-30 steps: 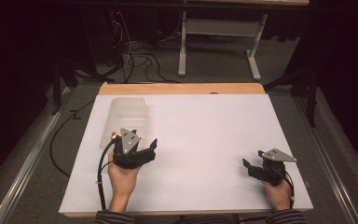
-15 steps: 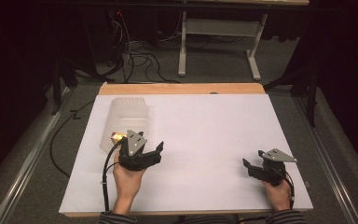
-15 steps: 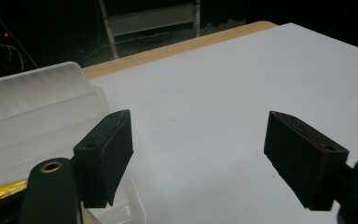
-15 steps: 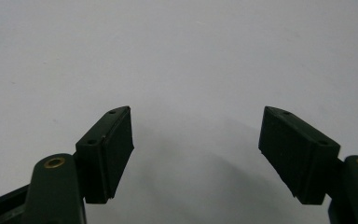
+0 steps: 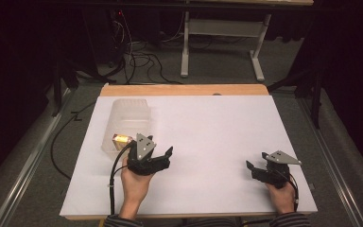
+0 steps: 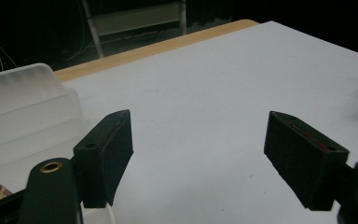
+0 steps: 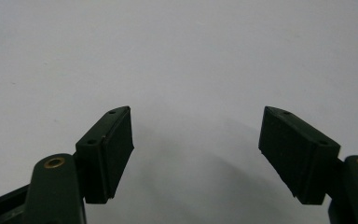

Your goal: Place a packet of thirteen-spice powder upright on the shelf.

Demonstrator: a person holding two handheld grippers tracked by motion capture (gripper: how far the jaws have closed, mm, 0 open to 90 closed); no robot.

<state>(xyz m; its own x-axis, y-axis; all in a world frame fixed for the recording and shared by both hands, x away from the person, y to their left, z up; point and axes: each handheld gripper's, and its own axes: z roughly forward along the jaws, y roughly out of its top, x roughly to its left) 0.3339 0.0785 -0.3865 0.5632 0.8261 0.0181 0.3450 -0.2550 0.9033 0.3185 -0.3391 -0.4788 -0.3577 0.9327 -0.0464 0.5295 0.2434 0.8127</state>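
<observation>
Both jaws stand wide and empty — left gripper (image 5: 163, 158) beside the clear bin (image 5: 125, 124) holding a small packet (image 5: 122, 139), right gripper (image 5: 257, 166) idle near right; no progress is evident.

Over the past second the left gripper (image 5: 159, 155) has slid toward the person and to the right, drawing clear of the translucent bin (image 5: 125, 124) (its jaws spread wide). The small gold-wrapped item (image 5: 122, 139) in the bin's near end now shows.

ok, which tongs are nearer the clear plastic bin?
Left. The left tongs sit open right beside the clear plastic bin, at its near corner. The right tongs are open far across the white table.
</observation>
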